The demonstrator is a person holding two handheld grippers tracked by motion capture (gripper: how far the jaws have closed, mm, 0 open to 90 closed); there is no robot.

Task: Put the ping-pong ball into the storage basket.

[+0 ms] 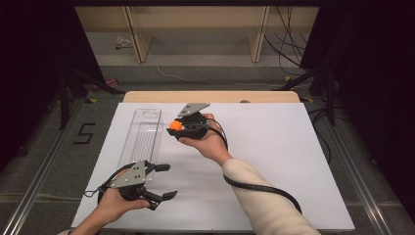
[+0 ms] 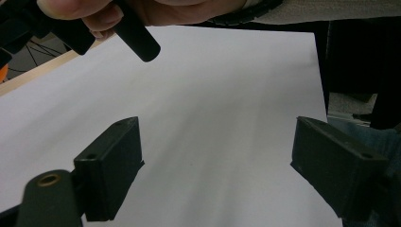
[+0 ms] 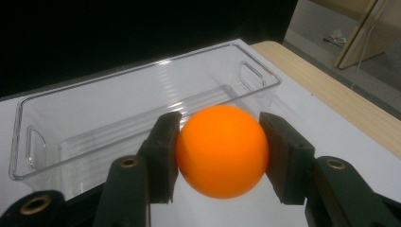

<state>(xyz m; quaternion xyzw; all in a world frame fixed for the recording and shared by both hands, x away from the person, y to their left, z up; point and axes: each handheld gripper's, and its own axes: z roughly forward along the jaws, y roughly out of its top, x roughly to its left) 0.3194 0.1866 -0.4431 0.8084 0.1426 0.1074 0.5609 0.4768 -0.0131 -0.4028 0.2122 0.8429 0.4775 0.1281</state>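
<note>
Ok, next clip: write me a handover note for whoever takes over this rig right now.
Right tongs: shut on the orange ball, held beside the clear plastic bin, at its right side in the high view.
Left tongs: open, holding nothing, over the white sheet near the bin's near end.
Done: ball picked up.
Left, as it looks: carry the ball over the bin and release it inside; the bin holds nothing yet.

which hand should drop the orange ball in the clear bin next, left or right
Right, likely. The right gripper is shut on the orange ball right beside the clear bin. The left gripper is open and empty near the table's front edge.
</note>
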